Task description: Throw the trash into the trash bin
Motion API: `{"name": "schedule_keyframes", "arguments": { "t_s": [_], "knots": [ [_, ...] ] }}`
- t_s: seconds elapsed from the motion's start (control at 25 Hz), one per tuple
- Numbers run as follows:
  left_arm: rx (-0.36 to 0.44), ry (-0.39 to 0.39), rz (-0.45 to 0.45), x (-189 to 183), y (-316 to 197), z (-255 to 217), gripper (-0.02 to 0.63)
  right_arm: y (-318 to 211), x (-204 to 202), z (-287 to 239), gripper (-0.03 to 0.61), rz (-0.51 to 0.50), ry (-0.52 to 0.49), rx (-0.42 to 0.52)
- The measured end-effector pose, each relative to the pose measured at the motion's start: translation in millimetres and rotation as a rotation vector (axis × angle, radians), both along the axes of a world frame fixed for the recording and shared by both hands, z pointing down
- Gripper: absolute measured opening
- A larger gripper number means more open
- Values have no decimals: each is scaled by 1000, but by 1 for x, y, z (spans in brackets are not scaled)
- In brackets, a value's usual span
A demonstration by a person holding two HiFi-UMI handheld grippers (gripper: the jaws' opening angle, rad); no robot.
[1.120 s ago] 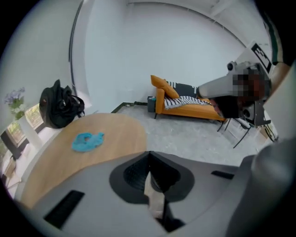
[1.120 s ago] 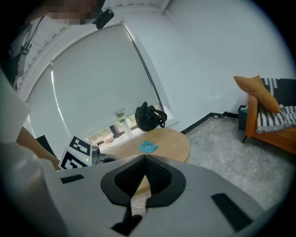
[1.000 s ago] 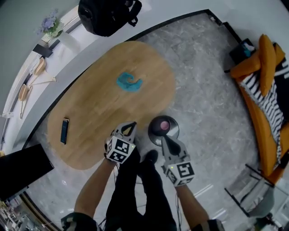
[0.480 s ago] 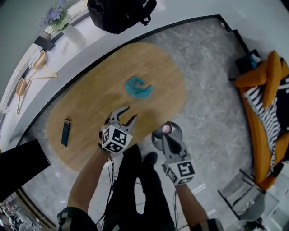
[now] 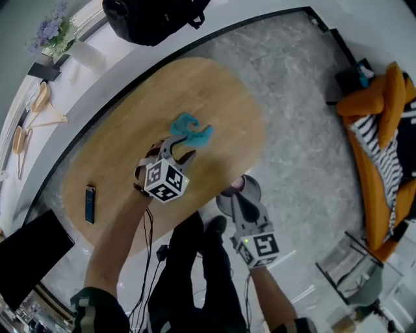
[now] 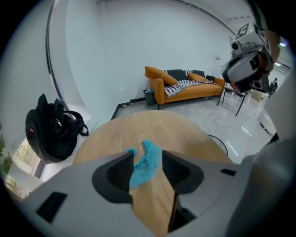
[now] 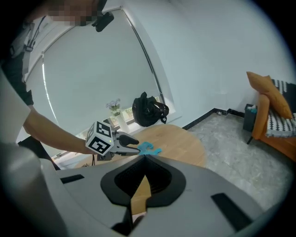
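A crumpled blue piece of trash [image 5: 190, 129] lies on the oval wooden table [image 5: 117, 162]. My left gripper [image 5: 179, 148] reaches over the table just short of it. Its jaws are opening, and the trash [image 6: 149, 155] shows between the tips of the left gripper [image 6: 144, 159] without being pressed. The small dark round trash bin [image 5: 252, 189] stands on the floor at the table's near edge, with something pink inside. My right gripper [image 5: 238, 198] hovers over the bin, empty and shut [image 7: 145, 158]. In the right gripper view, the left gripper [image 7: 132, 144] points at the trash [image 7: 149, 148].
A dark blue flat object [image 5: 90, 203] lies on the table's left end. A black backpack [image 5: 153, 16] sits on the ledge behind, with hangers [image 5: 32, 110] and flowers [image 5: 47, 31] further left. An orange sofa [image 5: 383, 130] stands at the right and a metal frame [image 5: 351, 273] at the lower right.
My left gripper has moved away from the bin, across the table toward the blue trash, and its jaws have opened. The right gripper shifted slightly and stays over the bin.
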State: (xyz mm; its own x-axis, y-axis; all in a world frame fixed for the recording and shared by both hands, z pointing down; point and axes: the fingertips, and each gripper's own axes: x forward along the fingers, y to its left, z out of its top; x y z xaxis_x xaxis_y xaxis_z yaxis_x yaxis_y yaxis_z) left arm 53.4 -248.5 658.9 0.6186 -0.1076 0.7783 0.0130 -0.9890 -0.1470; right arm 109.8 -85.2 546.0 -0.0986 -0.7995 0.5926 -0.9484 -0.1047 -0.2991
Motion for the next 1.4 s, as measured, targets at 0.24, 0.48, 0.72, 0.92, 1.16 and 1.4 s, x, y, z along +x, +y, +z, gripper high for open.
{"name": "schedule_keyframes", "arguments": {
  "t_s": [0.24,0.48,0.72,0.92,1.16,1.4],
  "knots": [
    [-1,-135,120,13,-10,39,173,2,10,13,0,42,5,-32],
    [-36,-236,182,14,-11,65,173,4,19,14,0,101,-8,-52],
    [-32,-263,201,14,-9,72,150,11,26,18,0,126,-10,-52],
    [63,-216,212,17,-8,61,22,19,22,19,0,115,-3,-47],
    [84,-169,213,20,5,35,12,30,20,13,0,107,0,-38],
    [105,-86,208,28,37,-9,9,49,22,0,0,96,5,-11]
  ]
}}
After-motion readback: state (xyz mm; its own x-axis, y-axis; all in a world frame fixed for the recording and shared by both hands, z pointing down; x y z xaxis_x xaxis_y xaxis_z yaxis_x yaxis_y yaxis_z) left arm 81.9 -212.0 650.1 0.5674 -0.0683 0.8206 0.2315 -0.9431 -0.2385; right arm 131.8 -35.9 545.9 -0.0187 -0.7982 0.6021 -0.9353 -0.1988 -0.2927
